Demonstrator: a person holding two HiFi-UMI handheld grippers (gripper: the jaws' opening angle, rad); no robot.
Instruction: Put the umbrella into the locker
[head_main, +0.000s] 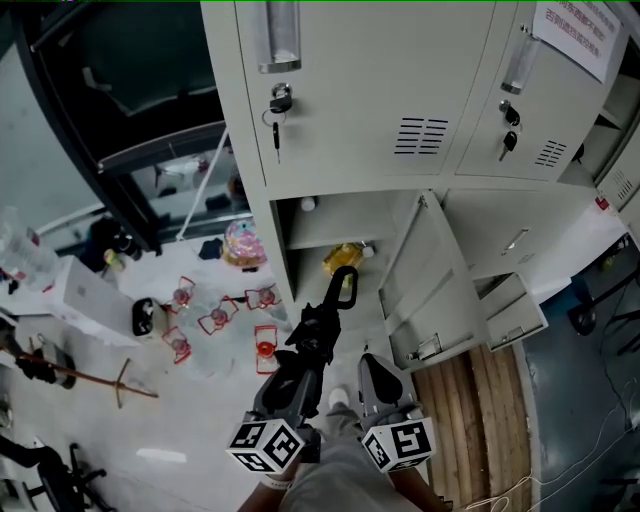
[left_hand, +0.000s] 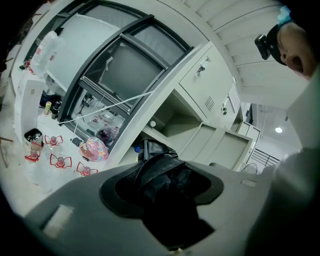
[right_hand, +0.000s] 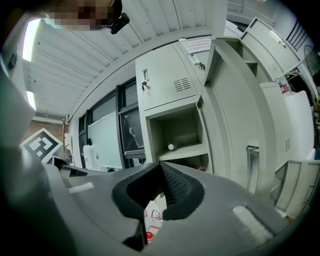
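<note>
While the left hand-held gripper (head_main: 293, 383) clamps the folded umbrella (head_main: 318, 325), its far end near the open locker (head_main: 340, 220), feed it straight in; the right hand-held gripper (right_hand: 161, 172) looks closed, empty.

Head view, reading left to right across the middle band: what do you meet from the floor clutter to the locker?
small black container → pink patterned dome-shaped object → black folded umbrella → open grey metal locker door
</note>
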